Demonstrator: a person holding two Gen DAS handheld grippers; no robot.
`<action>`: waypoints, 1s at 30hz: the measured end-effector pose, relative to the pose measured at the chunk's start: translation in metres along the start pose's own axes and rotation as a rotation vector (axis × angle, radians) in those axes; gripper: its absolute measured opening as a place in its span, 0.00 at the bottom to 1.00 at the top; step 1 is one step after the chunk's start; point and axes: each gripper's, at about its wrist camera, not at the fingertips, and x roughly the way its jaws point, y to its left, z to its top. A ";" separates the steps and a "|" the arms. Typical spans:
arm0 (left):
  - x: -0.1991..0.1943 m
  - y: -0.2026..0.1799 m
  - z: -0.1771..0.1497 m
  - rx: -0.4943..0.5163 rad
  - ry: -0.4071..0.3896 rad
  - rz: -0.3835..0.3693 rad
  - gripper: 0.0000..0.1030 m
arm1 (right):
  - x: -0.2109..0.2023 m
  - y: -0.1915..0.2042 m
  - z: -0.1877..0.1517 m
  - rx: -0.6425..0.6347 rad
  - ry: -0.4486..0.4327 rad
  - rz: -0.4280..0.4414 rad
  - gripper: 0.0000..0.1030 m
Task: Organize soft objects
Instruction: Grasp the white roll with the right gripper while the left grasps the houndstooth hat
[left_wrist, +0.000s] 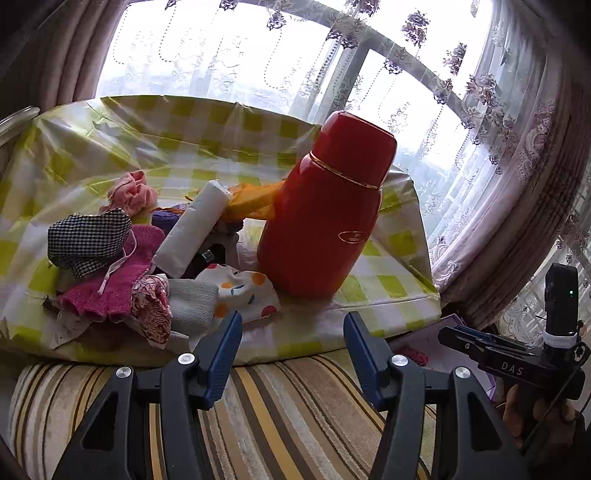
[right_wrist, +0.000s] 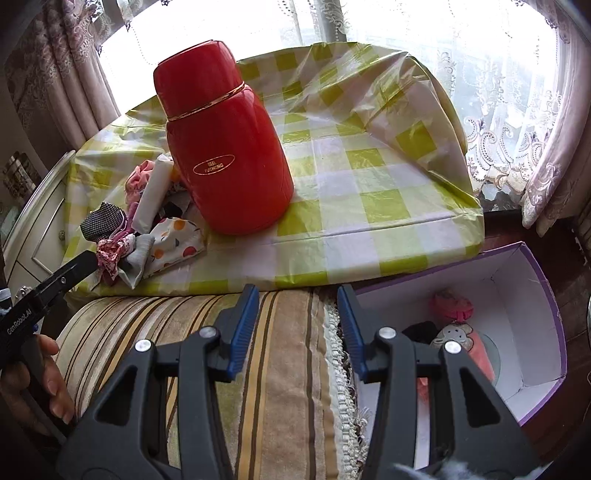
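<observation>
Pile of soft bits (left_wrist: 122, 273) sits at the table's (right_wrist: 369, 206) front-left corner, just left of the red flask (left_wrist: 321, 218). Left gripper (left_wrist: 293, 354) is about half open w/ nothing between its jaws, short of the front edge. Take the topmost piece, e.g. the checked cloth (left_wrist: 88, 240), & keep off the flask. Right gripper (right_wrist: 297, 332): also half open, empty, beside the box (right_wrist: 532, 295) past the table's front-right corner, which prob. takes the pieces.

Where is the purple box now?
In the right wrist view, the purple box sits low at right, below the checked table's front edge, beside the striped cushion.
</observation>
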 end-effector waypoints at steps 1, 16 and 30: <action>-0.001 0.007 0.001 -0.016 -0.004 0.008 0.57 | 0.002 0.006 0.001 -0.010 0.003 0.010 0.47; -0.017 0.096 0.005 -0.198 -0.033 0.127 0.56 | 0.049 0.088 0.015 -0.132 0.072 0.118 0.47; -0.006 0.163 0.027 -0.344 -0.051 0.214 0.56 | 0.093 0.152 0.042 -0.177 0.093 0.203 0.47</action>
